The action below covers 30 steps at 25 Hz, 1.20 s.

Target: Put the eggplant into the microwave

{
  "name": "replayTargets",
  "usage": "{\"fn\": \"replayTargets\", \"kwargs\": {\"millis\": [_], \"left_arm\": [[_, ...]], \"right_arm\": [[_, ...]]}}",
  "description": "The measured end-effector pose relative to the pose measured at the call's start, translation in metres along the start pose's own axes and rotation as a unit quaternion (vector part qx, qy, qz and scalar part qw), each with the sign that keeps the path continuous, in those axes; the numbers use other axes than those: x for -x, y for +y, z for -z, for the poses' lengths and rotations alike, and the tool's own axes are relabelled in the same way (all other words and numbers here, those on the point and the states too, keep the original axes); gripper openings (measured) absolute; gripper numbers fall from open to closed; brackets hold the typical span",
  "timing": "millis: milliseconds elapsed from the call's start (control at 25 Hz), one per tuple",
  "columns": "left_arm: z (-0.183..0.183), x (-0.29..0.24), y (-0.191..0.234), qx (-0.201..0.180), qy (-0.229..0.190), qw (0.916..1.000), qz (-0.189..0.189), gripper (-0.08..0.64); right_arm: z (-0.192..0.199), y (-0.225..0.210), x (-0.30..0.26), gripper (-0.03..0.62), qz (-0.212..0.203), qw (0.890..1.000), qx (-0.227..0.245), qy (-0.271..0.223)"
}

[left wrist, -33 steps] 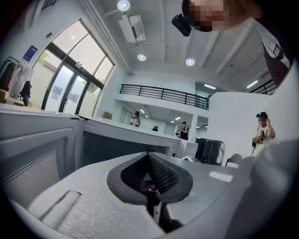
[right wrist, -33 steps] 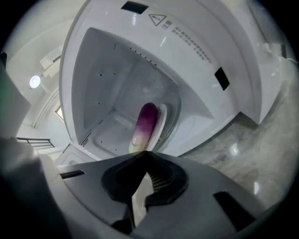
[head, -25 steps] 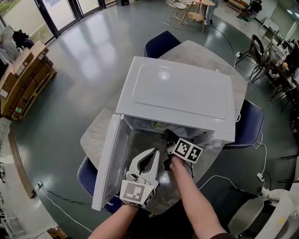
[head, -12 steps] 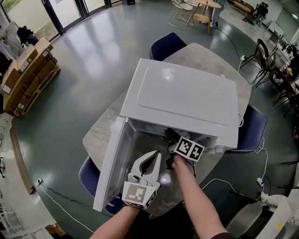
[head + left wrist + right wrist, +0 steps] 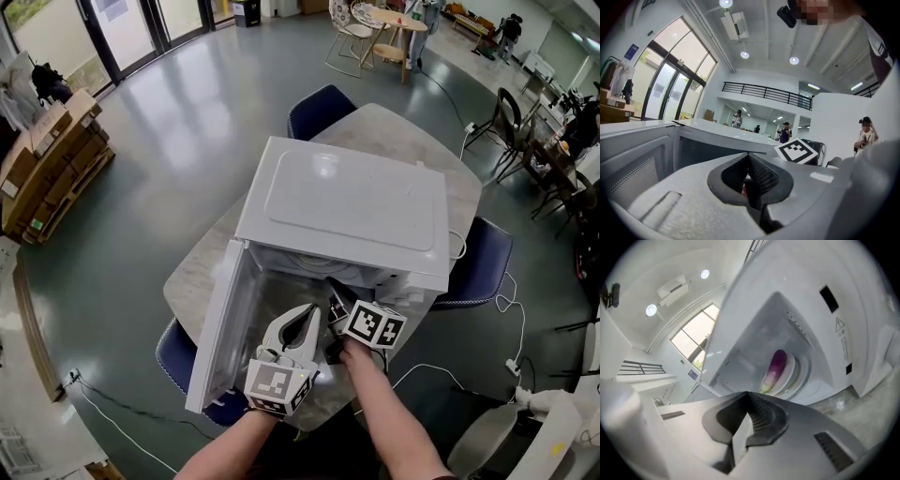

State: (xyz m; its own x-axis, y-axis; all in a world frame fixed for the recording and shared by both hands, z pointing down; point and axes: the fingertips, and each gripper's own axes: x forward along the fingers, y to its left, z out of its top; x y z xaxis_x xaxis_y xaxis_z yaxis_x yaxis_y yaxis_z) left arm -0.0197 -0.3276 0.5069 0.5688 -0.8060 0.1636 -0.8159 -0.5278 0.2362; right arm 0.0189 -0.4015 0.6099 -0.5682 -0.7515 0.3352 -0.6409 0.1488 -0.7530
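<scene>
The white microwave [image 5: 352,202] stands on a pale stone-patterned table [image 5: 394,131] with its door [image 5: 217,328] swung open to the left. Inside the cavity, the eggplant [image 5: 776,366] lies on the white turntable plate [image 5: 792,373], purple at its far end and fading to pale green at the near end. It is clear of both tools.

The right gripper [image 5: 747,394] is in front of the opening, pointing into the cavity from the near right. Its jaws are pressed together with nothing between them, and the eggplant sits well beyond their tips. In the head view its marker cube [image 5: 375,325] shows just below the microwave's front edge.

The left gripper [image 5: 312,310] is held just to the left of the right one, near the inner side of the open door. Its jaws are also closed tip to tip and hold nothing.

Dark blue chairs stand around the table: one at the far side [image 5: 322,108], one at the right [image 5: 483,262] and one at the near left [image 5: 178,352]. White cables [image 5: 441,361] trail across the grey floor to the right.
</scene>
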Motion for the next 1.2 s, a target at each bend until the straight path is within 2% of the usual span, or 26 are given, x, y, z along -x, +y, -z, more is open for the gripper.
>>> {"fn": "replayTargets", "kwargs": {"millis": [160, 320, 600, 760, 1200], "left_arm": [[-0.018, 0.012, -0.014, 0.005, -0.007, 0.9999, 0.01, 0.006], [-0.038, 0.027, -0.03, -0.002, -0.014, 0.9996, 0.024, 0.006], [-0.058, 0.056, -0.058, -0.008, -0.016, 0.9989, 0.044, 0.006], [-0.067, 0.065, -0.072, -0.018, -0.024, 0.9979, 0.058, 0.006], [-0.085, 0.104, -0.085, -0.024, -0.039, 0.9963, 0.073, 0.006]], "right_arm": [[-0.009, 0.037, 0.033, 0.002, -0.029, 0.999, 0.01, -0.011], [-0.018, 0.073, 0.066, 0.002, -0.039, 0.997, 0.057, -0.025], [-0.017, 0.113, 0.118, 0.002, -0.029, 0.987, 0.15, -0.05], [-0.02, 0.125, 0.14, 0.002, -0.018, 0.976, 0.206, -0.065], [-0.006, 0.163, 0.181, 0.002, -0.01, 0.961, 0.264, -0.081]]}}
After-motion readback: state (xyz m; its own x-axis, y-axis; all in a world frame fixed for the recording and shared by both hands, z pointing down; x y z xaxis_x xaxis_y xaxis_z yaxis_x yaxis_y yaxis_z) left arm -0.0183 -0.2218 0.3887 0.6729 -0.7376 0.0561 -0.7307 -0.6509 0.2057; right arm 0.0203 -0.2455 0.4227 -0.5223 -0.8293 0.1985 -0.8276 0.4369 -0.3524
